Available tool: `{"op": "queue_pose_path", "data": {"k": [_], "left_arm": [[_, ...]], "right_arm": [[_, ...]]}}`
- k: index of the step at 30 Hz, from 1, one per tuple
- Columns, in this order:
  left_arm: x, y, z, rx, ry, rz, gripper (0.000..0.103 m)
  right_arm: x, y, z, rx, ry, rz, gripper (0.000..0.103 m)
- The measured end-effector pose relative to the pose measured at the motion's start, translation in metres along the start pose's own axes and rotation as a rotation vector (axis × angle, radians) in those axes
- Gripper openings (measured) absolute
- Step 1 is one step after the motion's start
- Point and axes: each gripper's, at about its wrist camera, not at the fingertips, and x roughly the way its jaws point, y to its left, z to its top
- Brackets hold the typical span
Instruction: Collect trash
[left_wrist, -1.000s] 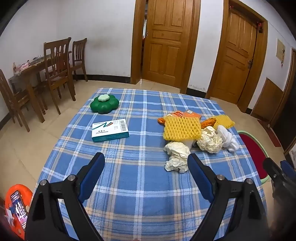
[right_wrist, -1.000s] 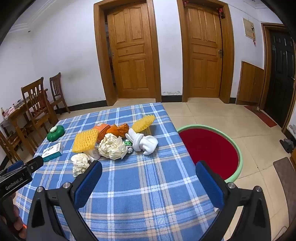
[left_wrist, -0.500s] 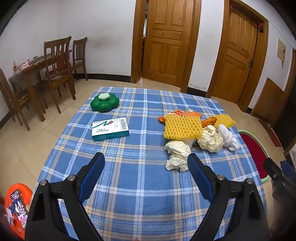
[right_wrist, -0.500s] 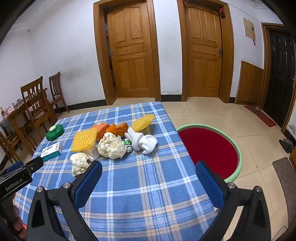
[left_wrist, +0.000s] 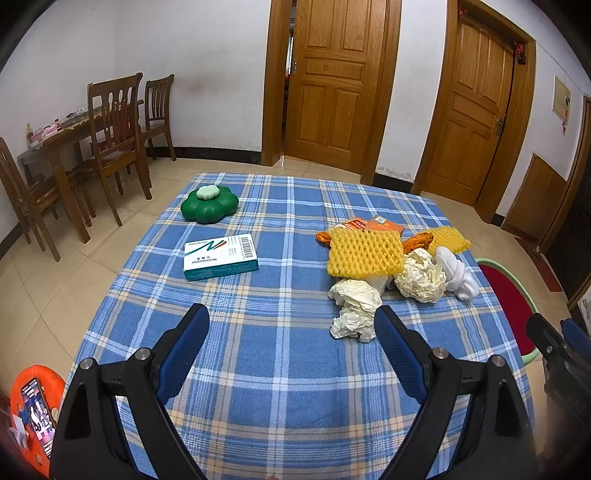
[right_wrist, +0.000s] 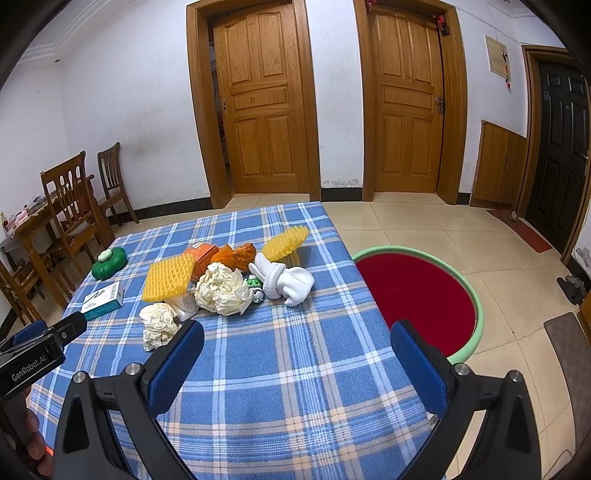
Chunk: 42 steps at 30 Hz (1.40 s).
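A pile of trash lies on the blue plaid table (left_wrist: 288, 376) (right_wrist: 280, 376): a crumpled paper wad (left_wrist: 354, 308) (right_wrist: 159, 325) nearest me, a bigger paper ball (left_wrist: 421, 275) (right_wrist: 223, 290), yellow foam netting (left_wrist: 364, 253) (right_wrist: 168, 277), a second yellow net (left_wrist: 448, 238) (right_wrist: 290, 243), orange wrappers (left_wrist: 373, 224) (right_wrist: 234, 256) and a white sock (left_wrist: 456, 273) (right_wrist: 288, 280). My left gripper (left_wrist: 291, 332) hovers open over the near table, its right finger beside the small wad. My right gripper (right_wrist: 295, 347) is open too, holding nothing, right of the pile.
A red basin with a green rim (right_wrist: 476, 306) (left_wrist: 517, 291) sits on the floor off the table's right edge. A teal-and-white box (left_wrist: 219, 256) (right_wrist: 103, 299) and a green flower-shaped container (left_wrist: 209, 205) (right_wrist: 109, 261) lie on the left. Wooden chairs (left_wrist: 114, 140) stand at far left.
Both grippers have eased slightly forward toward the pile, so it sits a little lower in the views. Nothing was grasped and both stay open.
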Motion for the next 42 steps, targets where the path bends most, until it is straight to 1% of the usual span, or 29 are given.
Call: {"op": "queue_pose_path", "data": {"k": [42], "left_arm": [[0.0019, -0.0003, -0.0026, 0.001, 0.006, 0.001, 0.091]], "right_arm": [[0.0006, -0.0007, -0.0014, 0.004, 0.008, 0.001, 0.103]]}}
